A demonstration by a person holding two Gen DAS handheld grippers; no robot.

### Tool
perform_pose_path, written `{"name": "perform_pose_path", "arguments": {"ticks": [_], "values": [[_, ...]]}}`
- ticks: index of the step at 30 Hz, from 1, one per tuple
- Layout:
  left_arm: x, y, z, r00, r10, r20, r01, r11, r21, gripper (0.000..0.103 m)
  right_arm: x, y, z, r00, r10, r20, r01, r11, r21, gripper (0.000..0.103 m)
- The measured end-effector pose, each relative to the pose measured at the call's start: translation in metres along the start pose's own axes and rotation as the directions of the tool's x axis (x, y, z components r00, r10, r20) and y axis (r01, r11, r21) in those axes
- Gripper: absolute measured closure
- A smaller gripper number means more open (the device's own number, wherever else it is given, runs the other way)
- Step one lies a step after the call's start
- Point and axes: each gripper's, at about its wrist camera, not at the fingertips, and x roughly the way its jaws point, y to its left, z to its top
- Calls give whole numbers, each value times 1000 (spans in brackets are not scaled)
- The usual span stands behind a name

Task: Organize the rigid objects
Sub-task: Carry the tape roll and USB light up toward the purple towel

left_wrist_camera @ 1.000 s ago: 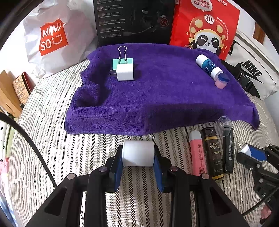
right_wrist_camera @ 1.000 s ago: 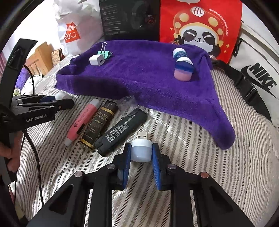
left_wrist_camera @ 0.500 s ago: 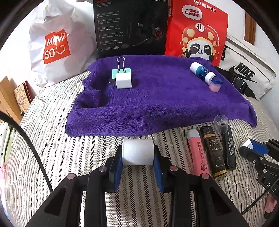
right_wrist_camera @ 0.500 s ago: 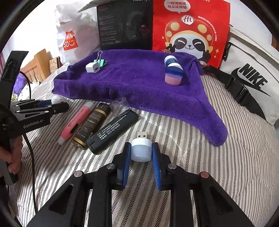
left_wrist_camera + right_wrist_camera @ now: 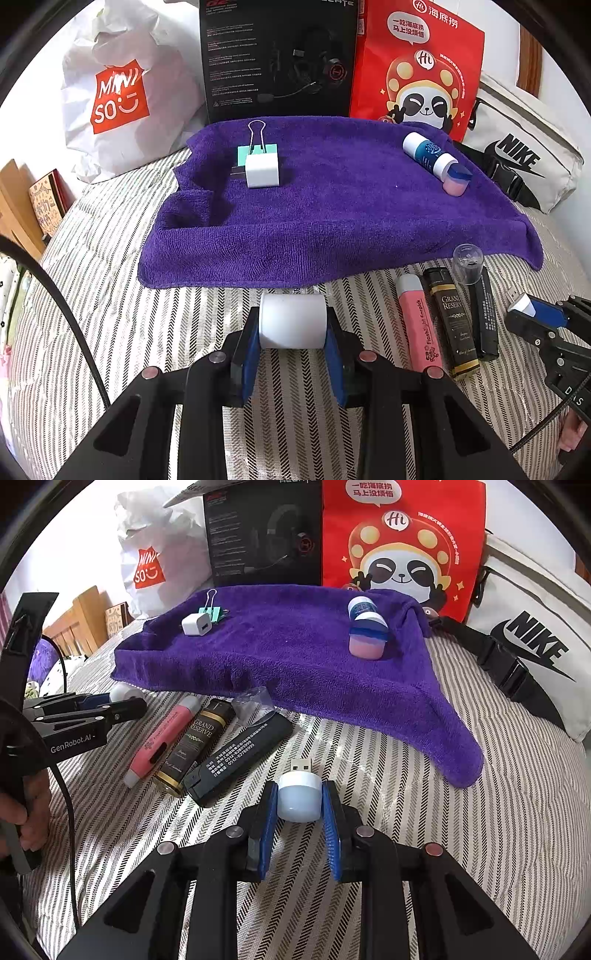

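Observation:
My left gripper (image 5: 292, 328) is shut on a white cylinder (image 5: 292, 325), held just above the striped bedding in front of the purple towel (image 5: 332, 221). My right gripper (image 5: 299, 805) is shut on a small white USB light (image 5: 298, 800) with its plug pointing forward, right of the lighters. On the towel lie a white charger cube (image 5: 261, 170) against a teal binder clip (image 5: 255, 147), and a blue-white tube (image 5: 424, 153) next to a pink jar (image 5: 454, 182). A pink lighter (image 5: 417, 325), a gold-black lighter (image 5: 452, 325) and a black lighter (image 5: 484, 317) lie side by side.
A clear cap (image 5: 467, 262) stands at the black lighter's far end. Behind the towel stand a Miniso bag (image 5: 122, 96), a black headset box (image 5: 277, 59) and a red panda bag (image 5: 417, 70). A Nike bag (image 5: 517, 155) lies at the right. Wooden furniture (image 5: 77, 627) is at the left.
Both grippers have drawn back a little from the towel and tilted up, still holding their objects. Nothing on the towel has moved.

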Motion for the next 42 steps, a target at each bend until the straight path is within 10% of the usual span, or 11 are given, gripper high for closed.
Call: {"name": "perform_pose_path", "arguments": {"ticks": [19,42], "values": [[-38,27,21,993,-122,3,121,990,-74,74,-30,-4,29,998,53,13,-54,998,19,79],[-39,46,70,995,-98,32,101,990,-94,74,-30,-41,79,999,10,40,-14,997,82,79]]}}
